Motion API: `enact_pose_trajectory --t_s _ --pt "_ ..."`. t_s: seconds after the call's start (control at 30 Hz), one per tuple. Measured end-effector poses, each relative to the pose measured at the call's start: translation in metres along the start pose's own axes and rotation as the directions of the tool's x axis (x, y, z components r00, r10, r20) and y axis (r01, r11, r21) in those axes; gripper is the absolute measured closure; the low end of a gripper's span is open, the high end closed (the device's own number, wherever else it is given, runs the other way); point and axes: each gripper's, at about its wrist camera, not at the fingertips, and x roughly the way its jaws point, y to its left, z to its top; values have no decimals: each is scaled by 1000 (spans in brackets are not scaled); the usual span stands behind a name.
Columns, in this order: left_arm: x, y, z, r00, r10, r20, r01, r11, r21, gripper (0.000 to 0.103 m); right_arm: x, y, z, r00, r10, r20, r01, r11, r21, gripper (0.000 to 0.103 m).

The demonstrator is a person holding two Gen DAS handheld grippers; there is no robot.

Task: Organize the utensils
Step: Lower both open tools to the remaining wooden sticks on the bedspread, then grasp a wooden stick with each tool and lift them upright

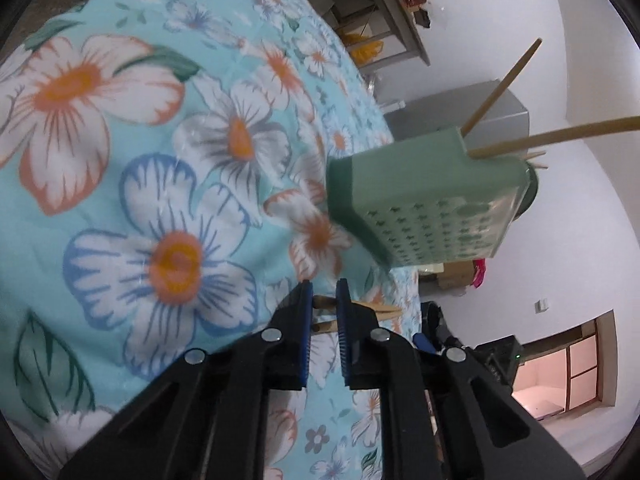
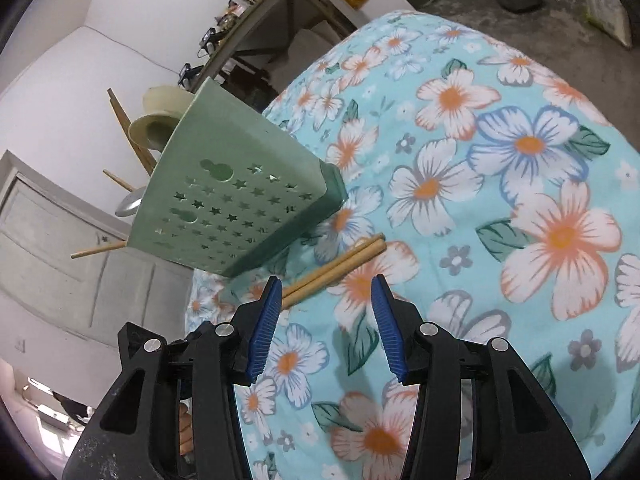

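Holder point(image 2: 236, 204) already has utensils | my left gripper point(image 1: 324, 300) clamps chopsticks point(image 1: 326, 314) | right gripper point(image 2: 325, 308) wide, empty

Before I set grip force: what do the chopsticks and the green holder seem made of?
Chopsticks: probably bamboo or wood, pale tan, matte, no gloss. Green holder: probably molded plastic, smooth uniform satin green, with clean star-shaped cutouts.

Holder point(image 2: 240, 200) crowds chopsticks point(image 2: 336, 270); right probably open.
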Motion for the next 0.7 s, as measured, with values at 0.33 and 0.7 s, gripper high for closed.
enact_pose_trajectory --t_s 0.33,0.7 --pt "-89 -57 17 915 117 387 -206 958 199 93 31 -14 -4 994 28 -109 -20 997 70 57" --pt "-164 -149 11 739 109 665 -476 783 400 96 51 -18 13 999 -12 -42 20 976 216 77"
